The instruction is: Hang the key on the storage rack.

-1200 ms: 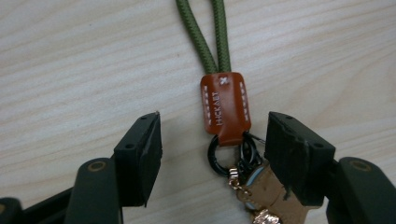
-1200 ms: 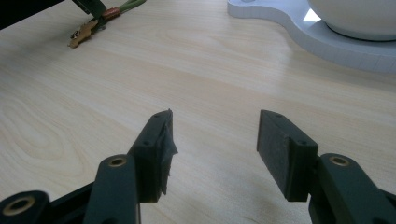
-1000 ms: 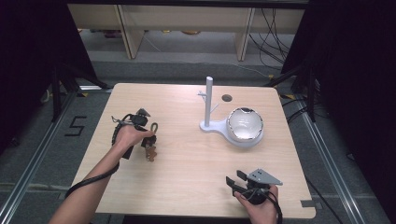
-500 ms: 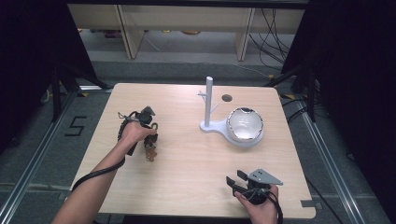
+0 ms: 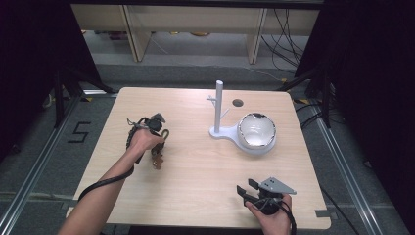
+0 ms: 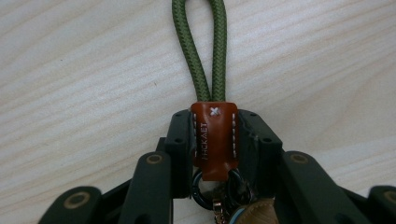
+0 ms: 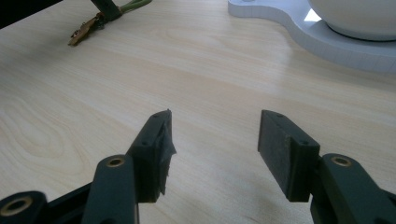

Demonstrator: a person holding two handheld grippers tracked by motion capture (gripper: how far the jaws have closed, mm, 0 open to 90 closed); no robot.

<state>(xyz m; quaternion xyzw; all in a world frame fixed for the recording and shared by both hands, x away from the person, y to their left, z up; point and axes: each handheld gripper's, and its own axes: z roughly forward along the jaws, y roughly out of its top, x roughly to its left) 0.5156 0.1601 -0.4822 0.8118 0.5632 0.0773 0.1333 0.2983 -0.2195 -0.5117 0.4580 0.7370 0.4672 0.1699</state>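
Observation:
A keychain with an orange leather tab and a green cord loop lies on the wooden table. My left gripper is shut on the leather tab, with rings and keys bunched behind the jaws. In the high view the left gripper sits left of centre, the keychain trailing toward the person. My right gripper rests near the front right edge, its jaws open and nothing between them.
A white stand with an upright peg and a white bowl on its base stands right of centre. A small round hole is in the table behind it. Shelving and cables lie beyond the far edge.
The left gripper has shifted slightly to the right while holding the keychain. The right gripper has stayed where it was.

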